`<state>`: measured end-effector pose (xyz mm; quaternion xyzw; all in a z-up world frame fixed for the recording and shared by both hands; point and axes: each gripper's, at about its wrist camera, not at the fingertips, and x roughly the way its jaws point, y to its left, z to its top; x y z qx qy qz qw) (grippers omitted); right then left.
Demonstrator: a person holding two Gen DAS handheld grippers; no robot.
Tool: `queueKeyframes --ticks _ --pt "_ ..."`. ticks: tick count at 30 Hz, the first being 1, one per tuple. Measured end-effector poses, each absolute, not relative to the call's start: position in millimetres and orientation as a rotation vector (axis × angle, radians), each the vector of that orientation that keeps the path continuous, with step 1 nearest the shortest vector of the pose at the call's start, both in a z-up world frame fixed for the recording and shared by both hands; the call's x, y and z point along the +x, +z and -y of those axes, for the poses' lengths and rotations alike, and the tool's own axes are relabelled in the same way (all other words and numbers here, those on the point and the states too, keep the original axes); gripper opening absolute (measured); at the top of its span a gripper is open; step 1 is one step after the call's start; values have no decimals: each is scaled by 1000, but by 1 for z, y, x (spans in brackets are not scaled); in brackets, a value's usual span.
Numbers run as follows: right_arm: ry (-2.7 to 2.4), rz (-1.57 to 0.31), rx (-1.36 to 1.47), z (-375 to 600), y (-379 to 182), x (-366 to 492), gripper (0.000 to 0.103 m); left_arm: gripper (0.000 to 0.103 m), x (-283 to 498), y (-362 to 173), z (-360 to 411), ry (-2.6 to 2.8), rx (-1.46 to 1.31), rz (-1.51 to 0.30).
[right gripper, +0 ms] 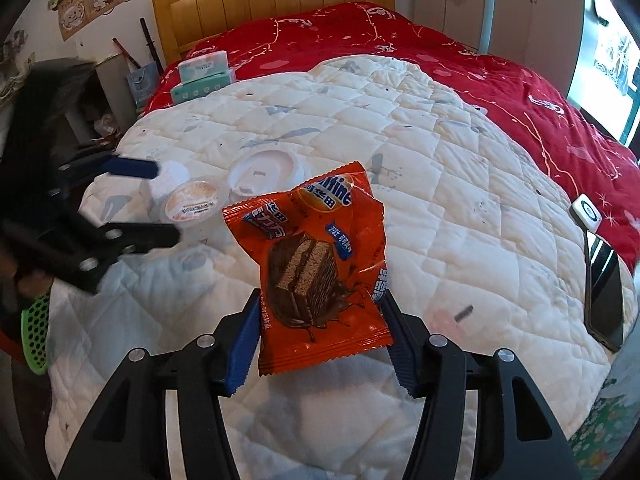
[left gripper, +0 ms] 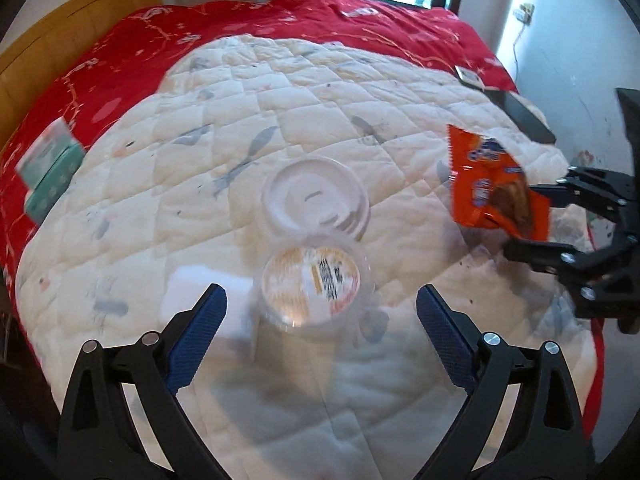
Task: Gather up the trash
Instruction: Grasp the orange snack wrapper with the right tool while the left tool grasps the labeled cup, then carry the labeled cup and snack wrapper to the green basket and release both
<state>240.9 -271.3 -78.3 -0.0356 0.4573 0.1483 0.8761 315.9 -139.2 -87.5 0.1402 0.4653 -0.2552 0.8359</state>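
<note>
Left wrist view: left gripper [left gripper: 320, 312], fingers spread wide, hovers level over the clear plastic cup [left gripper: 312, 280] lying on the white quilt [left gripper: 280, 92], straddling it, apparently ready to close. Right wrist view: right gripper [right gripper: 320, 332], fingers narrowed on the orange snack wrapper's [right gripper: 316, 264] lower edges, holds it upright, clear of the bed, likely for carrying away.

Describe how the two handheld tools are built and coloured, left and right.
The left tool and the right tool look alike: black plastic linkage arms pinned with round silver rivets, ending in two fingers faced with dark blue ribbed pads. From the right wrist view, the left tool's black frame shows a perforated bright green piece near the hand holding it. No cables or printed markings are visible.
</note>
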Motion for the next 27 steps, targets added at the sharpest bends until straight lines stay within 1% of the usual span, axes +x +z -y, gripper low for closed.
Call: queueKeyframes --ticks 2,11,14,16,18,22,27 --pt "307 -956 -68 275 -80 238 55 96 323 -92 145 -562 312 -996" --pt "298 -971 -45 285 -86 234 55 96 341 -114 156 -563 341 -1026" --pt "298 -972 -41 285 -86 232 55 92 343 -117 155 -565 312 -1022" --pt "299 -971 -40 285 -86 231 55 75 343 -119 154 -575 284 -1031" --pt "299 -966 -38 285 -84 229 55 69 341 -119 153 -566 266 -1035" --pt "305 -953 -30 280 -76 221 55 68 327 -109 147 -556 221 -999" --pt "324 -938 -13 268 -67 205 55 68 287 -85 136 -562 176 -945"
